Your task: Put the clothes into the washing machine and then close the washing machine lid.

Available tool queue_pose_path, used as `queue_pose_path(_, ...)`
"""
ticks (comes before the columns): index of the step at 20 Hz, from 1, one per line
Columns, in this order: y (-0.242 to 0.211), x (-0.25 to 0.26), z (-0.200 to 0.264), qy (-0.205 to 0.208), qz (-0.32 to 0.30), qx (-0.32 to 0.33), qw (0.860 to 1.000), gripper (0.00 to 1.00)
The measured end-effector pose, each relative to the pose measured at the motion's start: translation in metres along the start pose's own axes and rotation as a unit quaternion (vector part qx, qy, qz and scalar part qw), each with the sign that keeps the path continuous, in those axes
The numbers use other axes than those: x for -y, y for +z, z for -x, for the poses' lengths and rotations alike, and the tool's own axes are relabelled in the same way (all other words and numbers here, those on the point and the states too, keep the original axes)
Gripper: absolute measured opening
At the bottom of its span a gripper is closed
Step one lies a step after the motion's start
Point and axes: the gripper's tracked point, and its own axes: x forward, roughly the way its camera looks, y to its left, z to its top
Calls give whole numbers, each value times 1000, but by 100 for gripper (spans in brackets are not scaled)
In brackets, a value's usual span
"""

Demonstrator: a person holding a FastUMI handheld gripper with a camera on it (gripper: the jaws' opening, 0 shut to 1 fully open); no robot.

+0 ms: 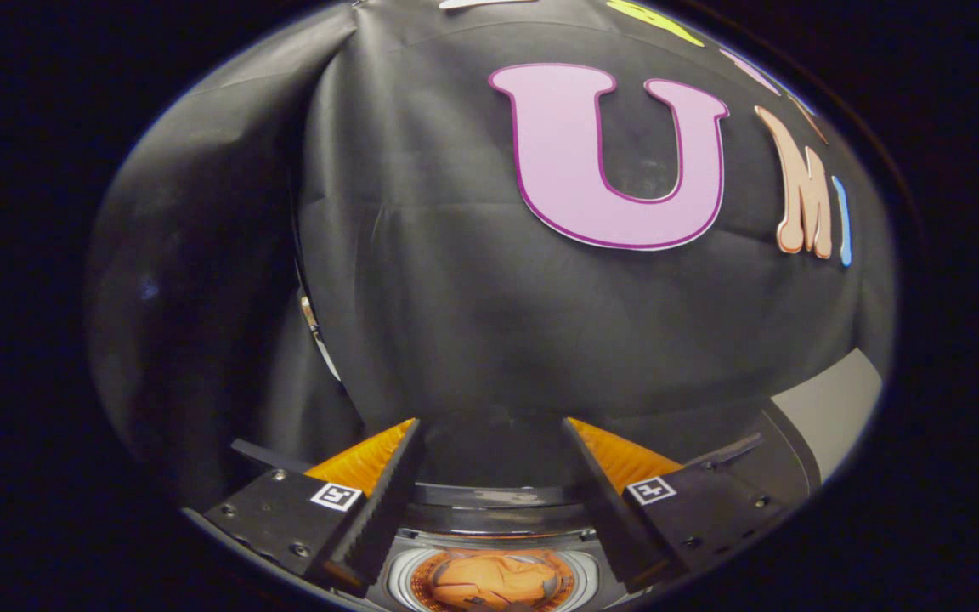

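The gripper (489, 429) is hanging released above the washing machine (489, 510), its 2 fingers spread wide with nothing between them. The orange garment (494, 580) is already lying down in the round drum, directly below the gap between the fingers, so the step in hand looks to be closing the lid.

Going from the left: the booth's black cloth is sagging in soft folds, matte and slightly dusty, with a seam running down it. A thin strip of pale metal is peeking through the gap in the cloth beyond the left finger. The left finger (370, 501) is presenting a ridged, sawtooth gripping face, with a flat bolted plate outside it carrying a small square marker.

Between the fingers, the dark curved band is probably the raised lid (498, 495) or the back rim of the opening; it is smooth, glossy plastic catching a faint reflection. Below it, the drum rim is forming pale concentric rings, and the garment is sitting bunched and creased, soft fabric.

The right finger (604, 501) is mirroring the left. Past it, a flat pale grey panel is showing.

To do this well, the person should be reaching forward over the opening, hooking 1 finger behind the lid's edge and swinging it down gently. Closing the fingers on the edge is optional; the glossy plastic may slip.
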Motion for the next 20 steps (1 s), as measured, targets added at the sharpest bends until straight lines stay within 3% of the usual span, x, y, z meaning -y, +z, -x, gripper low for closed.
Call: queue_pose_path(20,-23,-3,33,13,4,4,1000,97)
